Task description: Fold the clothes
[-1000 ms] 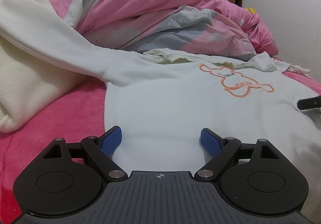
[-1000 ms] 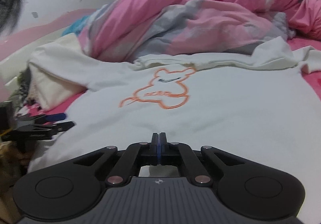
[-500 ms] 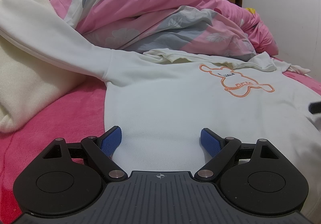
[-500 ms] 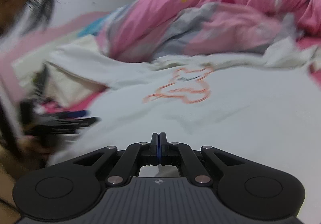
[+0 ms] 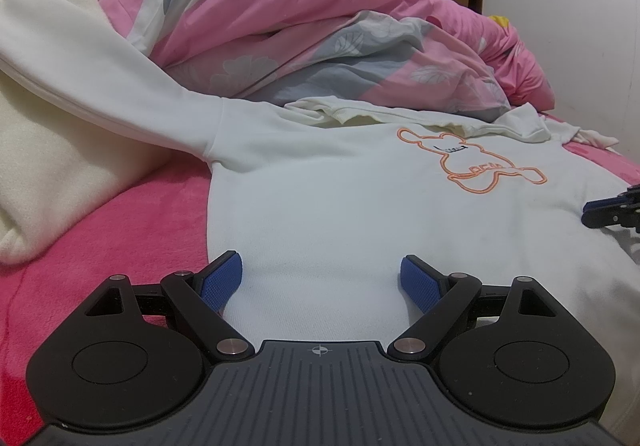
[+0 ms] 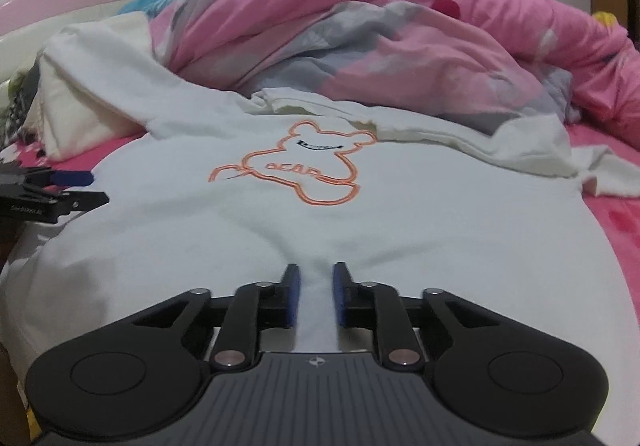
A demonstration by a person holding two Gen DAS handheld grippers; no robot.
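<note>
Lying flat across the middle of both frames, a white sweatshirt (image 5: 340, 214) with an orange bear outline (image 6: 296, 166) spreads front-up on the pink bed sheet (image 5: 132, 230) — one sleeve (image 5: 100, 78) runs to the upper left over a cream pillow (image 5: 44, 166). Behind it, across the top of the frame, a pink and grey floral duvet (image 5: 304, 46) is heaped. At the bottom of the left wrist view the left gripper (image 5: 322, 278) stands wide over the sweatshirt's hem area, nothing pinched between its blue pads (image 5: 222, 280). At the bottom of the right wrist view the right gripper (image 6: 316, 296) is narrow and opening — a raised ridge of white fabric sits between its pads, which no longer press it
</note>
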